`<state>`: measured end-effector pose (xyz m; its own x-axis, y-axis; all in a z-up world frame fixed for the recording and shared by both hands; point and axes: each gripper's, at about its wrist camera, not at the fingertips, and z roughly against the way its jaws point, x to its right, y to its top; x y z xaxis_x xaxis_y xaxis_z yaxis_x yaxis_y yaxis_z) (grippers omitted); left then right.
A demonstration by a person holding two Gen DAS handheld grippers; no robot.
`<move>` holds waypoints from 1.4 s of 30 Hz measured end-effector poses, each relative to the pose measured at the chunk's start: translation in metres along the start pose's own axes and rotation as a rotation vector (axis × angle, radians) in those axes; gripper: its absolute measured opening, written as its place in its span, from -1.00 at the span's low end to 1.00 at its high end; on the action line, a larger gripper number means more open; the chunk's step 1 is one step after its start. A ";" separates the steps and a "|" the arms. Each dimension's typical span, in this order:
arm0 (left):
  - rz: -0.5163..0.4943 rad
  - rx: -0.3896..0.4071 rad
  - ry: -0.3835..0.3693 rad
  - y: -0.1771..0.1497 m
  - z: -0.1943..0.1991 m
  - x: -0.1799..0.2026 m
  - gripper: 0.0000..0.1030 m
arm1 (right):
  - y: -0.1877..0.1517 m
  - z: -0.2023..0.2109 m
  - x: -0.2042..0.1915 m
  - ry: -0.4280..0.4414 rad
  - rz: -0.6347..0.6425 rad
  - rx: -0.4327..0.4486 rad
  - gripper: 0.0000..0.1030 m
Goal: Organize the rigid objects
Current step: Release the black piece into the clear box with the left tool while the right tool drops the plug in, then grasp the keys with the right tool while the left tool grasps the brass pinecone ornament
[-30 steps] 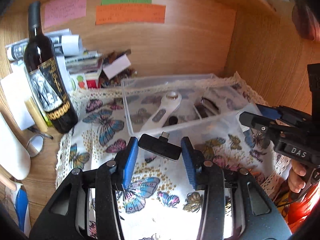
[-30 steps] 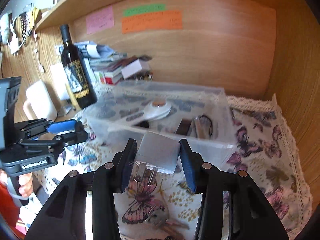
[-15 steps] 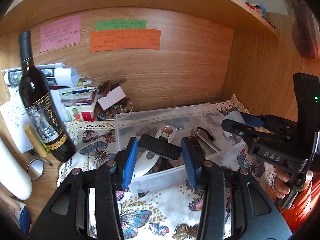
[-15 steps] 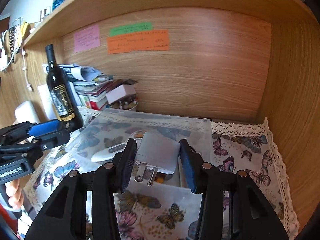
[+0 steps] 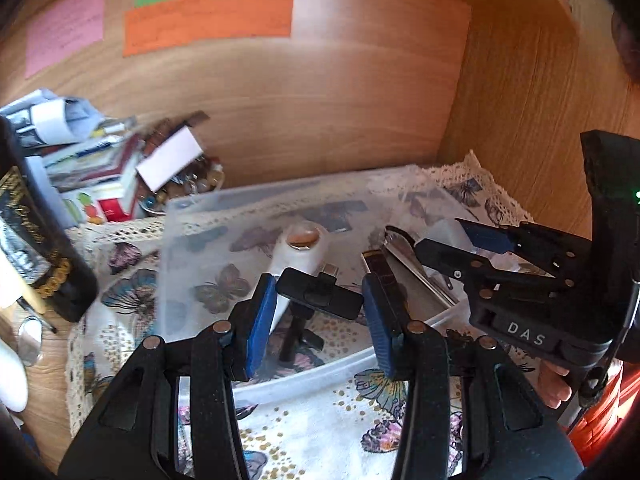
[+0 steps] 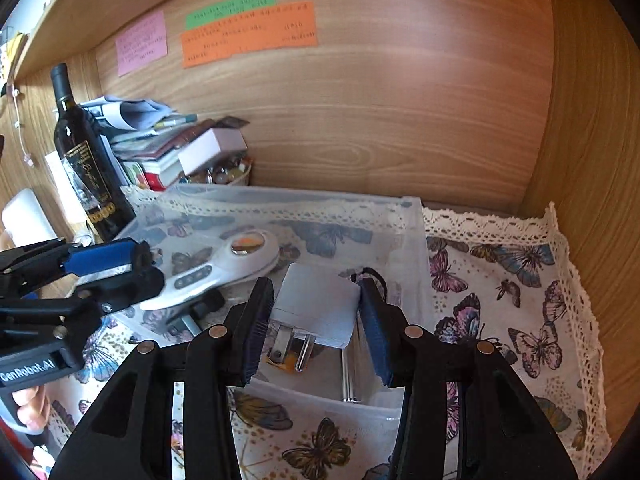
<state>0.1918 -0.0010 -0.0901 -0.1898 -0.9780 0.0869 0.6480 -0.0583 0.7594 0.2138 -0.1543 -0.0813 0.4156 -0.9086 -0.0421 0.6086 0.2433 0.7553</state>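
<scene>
My left gripper (image 5: 318, 302) is shut on a black USB adapter (image 5: 320, 293) and holds it over the clear plastic bin (image 5: 188, 248). My right gripper (image 6: 316, 308) is shut on a white plug adapter (image 6: 320, 304), prongs down, over the same bin (image 6: 412, 248). In the bin lie a white handheld device (image 6: 224, 268) with an orange disc, a black item and a metal clip (image 5: 404, 256). Each gripper shows in the other's view: the right one (image 5: 460, 248) and the left one (image 6: 108, 268).
A butterfly tablecloth (image 6: 520, 300) covers the desk. A dark wine bottle (image 6: 84, 168) stands at the left, next to a stack of books and papers (image 6: 160, 144) and a bowl of beads (image 6: 224, 174). Wooden walls close the back and right.
Both grippers have moved forward and down from in front of the bin to over its inside, each still holding its adapter.
</scene>
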 end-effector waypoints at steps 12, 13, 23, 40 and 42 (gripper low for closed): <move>-0.003 -0.049 -0.019 0.000 -0.026 0.007 -0.15 | -0.005 -0.011 -0.002 0.003 0.022 -0.034 -0.21; -0.004 -0.051 -0.019 0.000 -0.026 0.007 -0.15 | -0.004 -0.011 -0.002 0.004 0.022 -0.034 -0.21; 0.005 -0.002 0.002 -0.002 0.000 0.007 0.29 | -0.002 0.001 -0.004 -0.004 0.023 -0.007 0.13; 0.004 0.097 0.083 -0.034 0.080 0.004 0.92 | -0.015 0.080 -0.014 -0.037 0.036 0.142 0.60; 0.007 0.085 0.083 -0.042 0.082 0.004 0.92 | -0.022 0.085 -0.014 -0.049 0.038 0.136 0.60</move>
<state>0.1031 0.0138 -0.0689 -0.1217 -0.9917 0.0412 0.5836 -0.0380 0.8111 0.1375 -0.1757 -0.0418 0.4006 -0.9161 0.0174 0.4944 0.2321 0.8376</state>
